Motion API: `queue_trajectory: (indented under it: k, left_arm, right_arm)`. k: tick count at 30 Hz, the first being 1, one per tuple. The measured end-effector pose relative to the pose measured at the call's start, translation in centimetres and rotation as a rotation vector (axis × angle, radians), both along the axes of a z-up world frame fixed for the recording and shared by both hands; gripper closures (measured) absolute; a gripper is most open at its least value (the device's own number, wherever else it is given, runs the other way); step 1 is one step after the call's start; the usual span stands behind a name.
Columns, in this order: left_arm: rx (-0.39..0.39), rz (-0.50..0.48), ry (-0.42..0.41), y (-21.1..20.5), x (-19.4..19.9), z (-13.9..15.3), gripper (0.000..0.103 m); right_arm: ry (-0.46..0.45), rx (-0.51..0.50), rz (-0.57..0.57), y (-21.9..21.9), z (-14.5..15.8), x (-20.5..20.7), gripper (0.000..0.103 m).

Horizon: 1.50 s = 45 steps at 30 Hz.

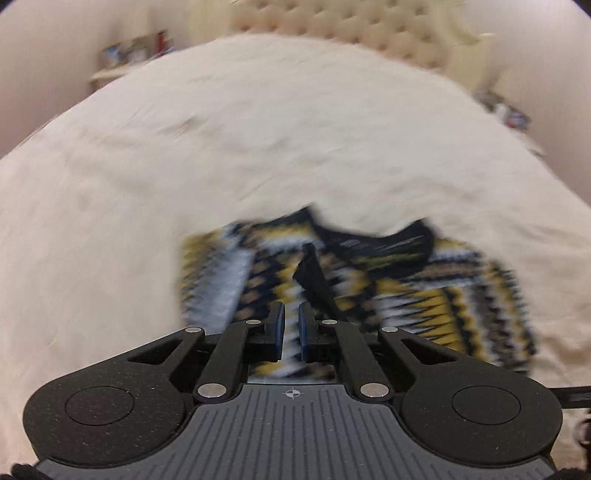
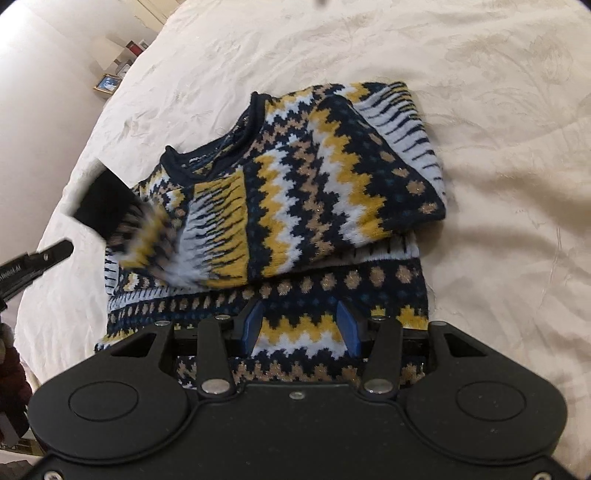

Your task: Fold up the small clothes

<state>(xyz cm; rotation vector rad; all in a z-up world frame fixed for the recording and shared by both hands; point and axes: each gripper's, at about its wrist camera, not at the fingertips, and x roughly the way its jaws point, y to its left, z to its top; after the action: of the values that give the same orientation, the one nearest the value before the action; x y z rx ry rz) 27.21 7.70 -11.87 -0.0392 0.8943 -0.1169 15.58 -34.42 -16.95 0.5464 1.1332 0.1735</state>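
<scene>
A knitted sweater (image 2: 314, 184) with navy, yellow, white and tan zigzags lies on the bed, its upper part folded over the lower part. One sleeve with a black cuff (image 2: 99, 199) shows blurred at the left, over the sweater's edge. My right gripper (image 2: 300, 328) stands open above the hem, with blue pads apart and the knit showing between them. My left gripper (image 1: 291, 325) is shut above the blurred sweater (image 1: 406, 295), and I see nothing between its pads. In the right wrist view one of its fingers (image 2: 51, 254) pokes in from the left, apart from the cuff.
A cream quilted bedspread (image 2: 480, 110) covers the bed (image 1: 258, 147) all around the sweater. A tufted headboard (image 1: 332, 22) stands at the far end. A shelf with small items (image 1: 129, 55) and a framed picture (image 2: 107, 83) sit beside the bed. A dark red sleeve (image 2: 11, 376) is at the left edge.
</scene>
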Motion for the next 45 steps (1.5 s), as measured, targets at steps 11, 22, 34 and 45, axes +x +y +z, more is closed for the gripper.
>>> queue_trajectory:
  k: [11,22,34,45]
  left_arm:
    - [-0.294,0.005,0.189,1.6,2.4,-4.1,0.057]
    - [-0.280,0.003,0.276,-1.9,6.0,-7.3,0.051]
    - [-0.289,-0.009,0.091,-2.6,3.5,-1.0,0.095]
    - [-0.257,0.076,0.124,1.1,1.7,-1.2,0.095]
  right_arm:
    - [0.008,-0.027,0.034,0.7,0.1,0.5,0.048]
    - [0.024,-0.028,0.047,0.8,-0.3,1.2,0.048]
    - [0.021,-0.024,0.057,0.3,-0.7,2.3,0.048]
    - [0.039,-0.026,0.067,0.1,-1.3,1.9,0.048]
